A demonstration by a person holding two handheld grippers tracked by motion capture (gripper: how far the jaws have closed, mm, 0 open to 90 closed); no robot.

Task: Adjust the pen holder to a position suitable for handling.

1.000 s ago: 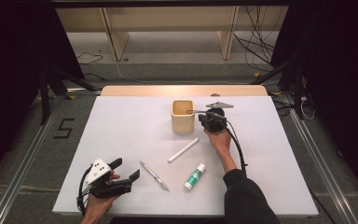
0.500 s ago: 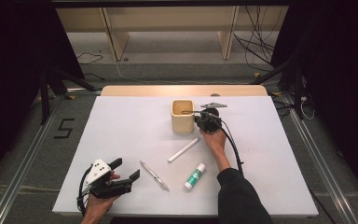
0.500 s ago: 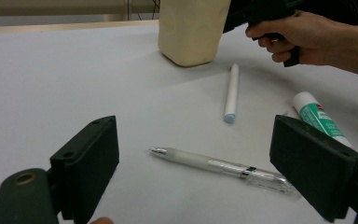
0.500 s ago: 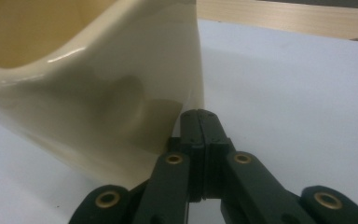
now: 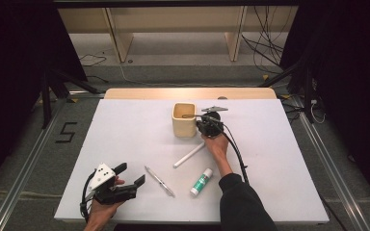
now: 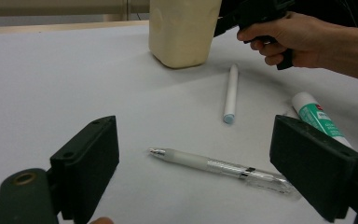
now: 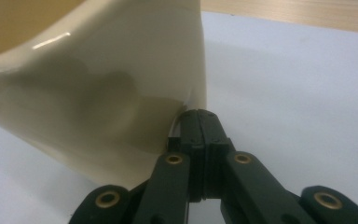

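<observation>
- High view: right gripper (image 5: 203, 122) has its jaws closed, holding nothing, tips against the cream cup (image 5: 183, 120).
- White marker (image 5: 189, 155) and glue stick (image 5: 201, 182) lie behind it.
- Left gripper (image 5: 128, 180) is wide open and empty, with the clear pen (image 5: 159, 181) just ahead.

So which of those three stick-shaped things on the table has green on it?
The glue stick, nearest the person's right sleeve: white tube with a green label. The white marker is plain white, the pen clear and silvery.

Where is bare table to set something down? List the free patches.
Free: the white table left of the cream cup, and the right side beyond the glue stick. Crowded: the middle, around the white marker and clear pen.
</observation>
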